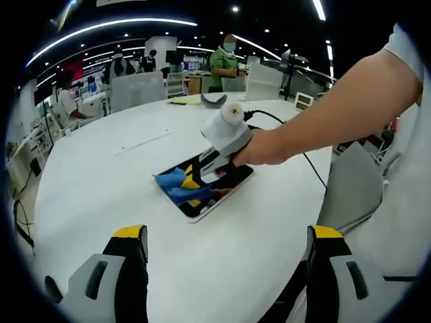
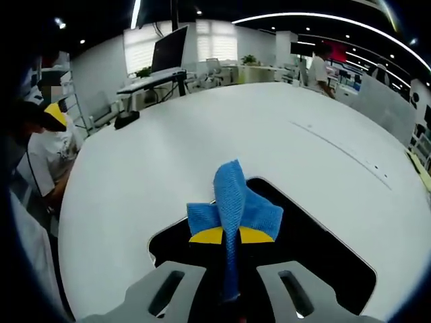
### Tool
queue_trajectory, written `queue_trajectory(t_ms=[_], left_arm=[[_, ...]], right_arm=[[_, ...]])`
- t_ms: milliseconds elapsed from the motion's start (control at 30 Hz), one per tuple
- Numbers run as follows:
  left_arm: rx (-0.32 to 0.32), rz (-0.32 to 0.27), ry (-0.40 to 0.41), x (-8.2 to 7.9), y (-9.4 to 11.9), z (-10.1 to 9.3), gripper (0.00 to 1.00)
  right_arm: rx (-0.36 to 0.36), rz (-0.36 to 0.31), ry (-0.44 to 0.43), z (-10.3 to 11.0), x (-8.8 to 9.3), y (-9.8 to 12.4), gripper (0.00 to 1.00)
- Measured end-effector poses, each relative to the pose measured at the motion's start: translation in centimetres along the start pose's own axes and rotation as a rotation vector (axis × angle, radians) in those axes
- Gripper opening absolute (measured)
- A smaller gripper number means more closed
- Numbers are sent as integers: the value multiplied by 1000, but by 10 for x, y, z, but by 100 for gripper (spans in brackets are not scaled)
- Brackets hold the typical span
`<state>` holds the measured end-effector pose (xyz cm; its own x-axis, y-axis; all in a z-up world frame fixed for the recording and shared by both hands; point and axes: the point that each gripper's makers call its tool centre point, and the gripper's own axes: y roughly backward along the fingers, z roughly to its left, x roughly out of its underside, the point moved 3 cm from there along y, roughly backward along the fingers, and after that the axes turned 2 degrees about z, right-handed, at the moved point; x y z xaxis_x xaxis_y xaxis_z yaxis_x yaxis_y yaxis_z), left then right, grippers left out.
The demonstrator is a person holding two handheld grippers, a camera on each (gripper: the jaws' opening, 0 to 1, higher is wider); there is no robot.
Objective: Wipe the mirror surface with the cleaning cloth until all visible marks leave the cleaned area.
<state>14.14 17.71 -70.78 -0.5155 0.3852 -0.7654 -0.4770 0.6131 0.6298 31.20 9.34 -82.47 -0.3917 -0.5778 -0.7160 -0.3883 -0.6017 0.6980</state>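
Note:
A dark mirror [image 1: 234, 182] with a white rim lies flat on the round white table [image 1: 101, 175]. A blue cleaning cloth [image 1: 176, 186] rests on its left part. A hand holds my right gripper [image 1: 192, 183] down on the mirror, shut on the cloth. In the right gripper view the cloth [image 2: 233, 197] is pinched between that gripper's [image 2: 231, 237] yellow-tipped jaws and stands up in a fold over the mirror [image 2: 316, 252]. My left gripper [image 1: 227, 239] hovers open over the table's near side, well short of the mirror, with nothing between its jaws.
A black cable [image 1: 283, 123] runs from the right gripper across the table. A grey chair [image 1: 350, 188] stands at the right edge. Yellow paper [image 1: 185, 100] and a grey object [image 1: 213, 100] lie at the far side. People and desks stand beyond the table. A small black object [image 2: 126, 120] sits near the far rim.

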Motion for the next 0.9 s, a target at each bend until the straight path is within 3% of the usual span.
queue_trajectory(t_ms=[900], left_arm=[[4,-6,-1,2,4,4,99]], right_arm=[[-11,-4,18,11,-4,-4,1]])
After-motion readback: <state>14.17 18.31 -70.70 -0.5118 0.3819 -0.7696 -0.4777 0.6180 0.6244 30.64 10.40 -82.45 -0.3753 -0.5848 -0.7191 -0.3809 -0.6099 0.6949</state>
